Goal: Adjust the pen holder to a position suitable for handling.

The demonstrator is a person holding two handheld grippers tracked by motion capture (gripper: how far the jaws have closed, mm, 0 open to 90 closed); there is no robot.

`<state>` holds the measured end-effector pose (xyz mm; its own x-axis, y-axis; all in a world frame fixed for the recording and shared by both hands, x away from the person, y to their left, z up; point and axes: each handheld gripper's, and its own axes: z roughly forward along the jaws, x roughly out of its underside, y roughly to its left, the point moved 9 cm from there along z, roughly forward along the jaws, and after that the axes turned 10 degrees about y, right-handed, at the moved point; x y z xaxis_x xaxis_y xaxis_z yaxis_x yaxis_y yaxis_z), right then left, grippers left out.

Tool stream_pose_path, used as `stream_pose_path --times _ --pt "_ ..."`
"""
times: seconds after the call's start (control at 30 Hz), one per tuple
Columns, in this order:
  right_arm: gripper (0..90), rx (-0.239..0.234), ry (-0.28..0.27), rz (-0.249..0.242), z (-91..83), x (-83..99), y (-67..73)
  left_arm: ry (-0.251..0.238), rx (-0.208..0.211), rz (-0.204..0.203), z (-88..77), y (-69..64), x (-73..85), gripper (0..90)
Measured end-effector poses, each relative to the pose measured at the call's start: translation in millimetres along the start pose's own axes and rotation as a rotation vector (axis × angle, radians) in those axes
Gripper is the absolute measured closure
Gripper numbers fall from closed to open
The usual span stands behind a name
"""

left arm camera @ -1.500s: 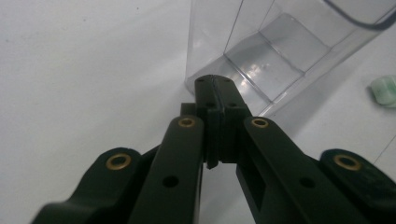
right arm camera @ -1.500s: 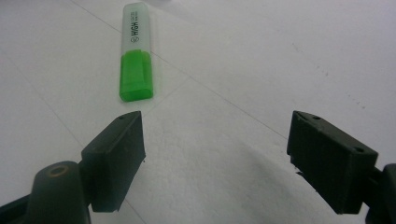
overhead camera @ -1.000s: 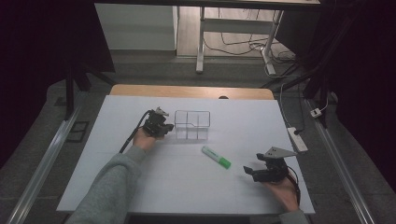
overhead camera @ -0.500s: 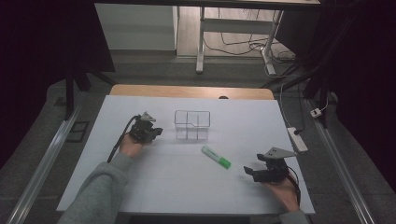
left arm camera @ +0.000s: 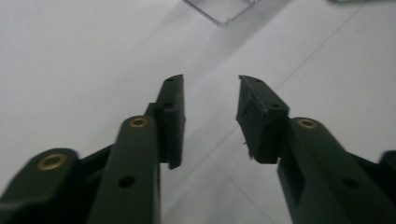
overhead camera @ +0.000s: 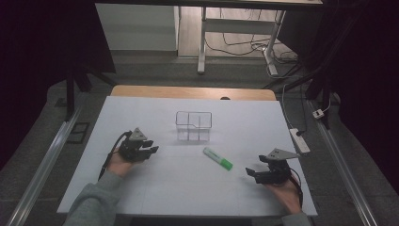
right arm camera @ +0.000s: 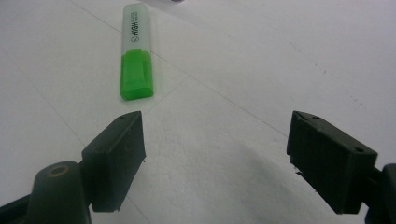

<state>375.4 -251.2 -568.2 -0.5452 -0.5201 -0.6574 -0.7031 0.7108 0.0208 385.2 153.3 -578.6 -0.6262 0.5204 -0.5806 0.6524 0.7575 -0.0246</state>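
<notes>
A white sheet covers most of the tabletop (overhead camera: 155, 188), leaving a strip of bare wood (overhead camera: 188, 92) along the far edge; faint fold lines cross the sheet in a grid. The room around it is dim. Grey carpeted floor (overhead camera: 42, 155) lies on both sides, with a metal rail (overhead camera: 44, 165) running along the left and another along the right. Beyond the tabletop stand the white legs of another desk (overhead camera: 202, 47) with loose cables on the floor, and a white power strip (overhead camera: 300, 140) lies just off the right edge.

A clear plastic organiser (overhead camera: 193, 126) with compartments stands upright near the middle of the sheet. A green-capped highlighter (overhead camera: 218, 158) lies flat in front of it and slightly to the right, apart from it, between the two grippers but nearer the right one.

The left gripper (overhead camera: 149, 149) sits at the left of the sheet, well apart from the organiser, a corner of which shows at the top of the left gripper view. Its jaws have just been opening and stand parted, with bare sheet between them. The right gripper (overhead camera: 254, 173) rests near the front right, its jaws spread wide and holding nothing; in the right gripper view the highlighter (right arm camera: 135, 53) lies just ahead of the left jaw, green cap towards the gripper, not touching it.
</notes>
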Motion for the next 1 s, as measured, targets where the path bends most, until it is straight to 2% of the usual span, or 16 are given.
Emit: stream_pose_path --times 0.17,0.27,0.5,0.57,1.0 --pt "19.3 -0.003 0.0 -0.004 1.1 0.0 0.5 0.016 -0.002 -0.023 -7.0 -2.0 19.5 42.9" --pt "19.3 0.0 0.004 -0.005 1.1 0.3 0.2 0.015 0.003 -0.033 -13.2 -3.8 28.5 38.4" --pt "19.4 -0.002 0.002 -0.004 1.0 0.1 0.0 0.016 0.006 -0.032 -23.1 -8.1 47.2 35.2" --pt "19.4 -0.004 0.001 -0.007 1.2 -0.1 0.6 0.019 0.005 -0.019 -23.2 -8.1 49.7 35.1" --pt "19.6 -0.005 -0.002 -0.01 1.1 -0.6 1.4 0.028 0.0 -0.015 -21.6 -5.3 52.1 33.4"
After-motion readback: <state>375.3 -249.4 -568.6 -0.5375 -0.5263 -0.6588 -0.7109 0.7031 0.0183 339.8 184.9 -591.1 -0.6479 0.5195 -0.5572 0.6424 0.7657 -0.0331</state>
